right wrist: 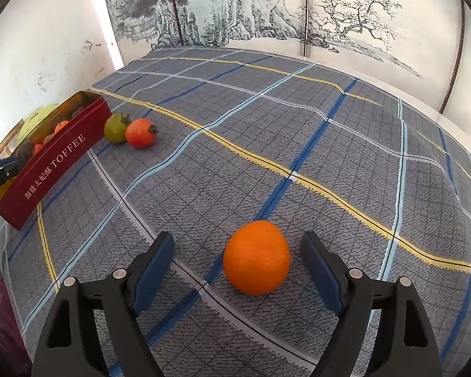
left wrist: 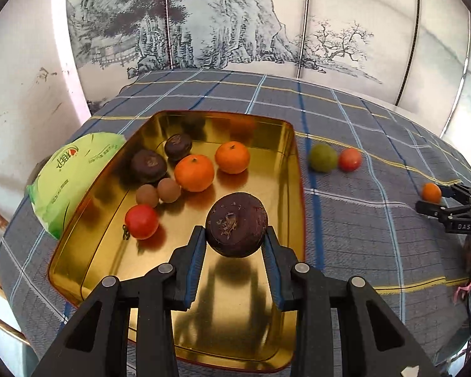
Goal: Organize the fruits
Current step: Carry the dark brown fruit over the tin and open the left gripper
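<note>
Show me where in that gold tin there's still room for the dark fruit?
The near half of the tin, under the held dark fruit, is bare gold. The far-left part is crowded: oranges, red tomato, small brown fruits.

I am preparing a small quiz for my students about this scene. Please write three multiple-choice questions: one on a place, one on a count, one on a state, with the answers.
1. Where is the dark purple fruit held by the left gripper?
A. Above the gold tin
B. On the cloth beside the green tomato
C. Inside the green bag

2. How many orange citrus fruits lie inside the tin?
A. None
B. Two
C. Five

3. How stands the right gripper?
A. Shut on the orange
B. Open, one finger each side of the orange
C. Shut on a tomato

Answers:
1 A: the left gripper clamps the dark purple fruit over the gold tin.
2 B: two orange citrus fruits rest on its floor.
3 B: the right gripper shows gaps on both sides of the orange, which rests on the plaid cloth.
</note>
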Action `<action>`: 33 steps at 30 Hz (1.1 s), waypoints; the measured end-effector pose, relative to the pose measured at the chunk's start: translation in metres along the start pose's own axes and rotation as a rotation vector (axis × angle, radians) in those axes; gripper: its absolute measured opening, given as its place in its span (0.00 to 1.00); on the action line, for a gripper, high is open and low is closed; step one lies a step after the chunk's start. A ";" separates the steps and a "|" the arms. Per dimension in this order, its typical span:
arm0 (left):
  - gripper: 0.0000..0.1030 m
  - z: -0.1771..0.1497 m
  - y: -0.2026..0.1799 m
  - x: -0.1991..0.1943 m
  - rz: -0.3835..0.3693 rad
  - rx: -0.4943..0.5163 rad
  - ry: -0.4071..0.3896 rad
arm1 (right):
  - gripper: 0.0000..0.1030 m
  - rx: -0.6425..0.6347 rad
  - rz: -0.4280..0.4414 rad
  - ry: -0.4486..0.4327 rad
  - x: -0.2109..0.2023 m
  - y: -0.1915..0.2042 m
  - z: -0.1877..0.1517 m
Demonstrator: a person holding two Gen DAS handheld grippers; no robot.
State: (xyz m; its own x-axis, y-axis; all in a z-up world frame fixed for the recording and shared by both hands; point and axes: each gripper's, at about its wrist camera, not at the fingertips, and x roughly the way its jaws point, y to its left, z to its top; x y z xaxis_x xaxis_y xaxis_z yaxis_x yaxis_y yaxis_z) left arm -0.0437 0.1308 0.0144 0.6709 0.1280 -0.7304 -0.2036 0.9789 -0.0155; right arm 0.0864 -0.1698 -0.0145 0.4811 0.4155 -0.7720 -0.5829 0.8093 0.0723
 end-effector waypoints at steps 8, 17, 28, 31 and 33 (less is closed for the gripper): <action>0.31 -0.004 0.004 0.006 0.039 0.008 0.007 | 0.82 0.005 0.006 -0.003 0.001 0.000 0.000; 0.31 -0.005 0.008 0.008 0.060 0.008 0.017 | 0.83 -0.002 -0.002 0.003 -0.002 0.000 -0.003; 0.42 -0.003 0.010 0.000 0.096 -0.013 -0.010 | 0.83 0.088 0.063 -0.008 -0.017 -0.016 -0.014; 0.45 -0.004 0.009 -0.003 0.094 -0.021 -0.014 | 0.82 0.086 0.050 -0.010 -0.017 -0.017 -0.014; 0.45 -0.004 0.008 -0.005 0.088 -0.022 -0.013 | 0.81 0.086 0.047 -0.010 -0.016 -0.017 -0.013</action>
State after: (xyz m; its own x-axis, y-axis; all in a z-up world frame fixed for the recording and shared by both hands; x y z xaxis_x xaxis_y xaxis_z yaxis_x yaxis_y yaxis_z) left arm -0.0517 0.1374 0.0155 0.6586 0.2153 -0.7210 -0.2777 0.9601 0.0331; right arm 0.0797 -0.1958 -0.0113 0.4615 0.4576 -0.7600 -0.5468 0.8213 0.1625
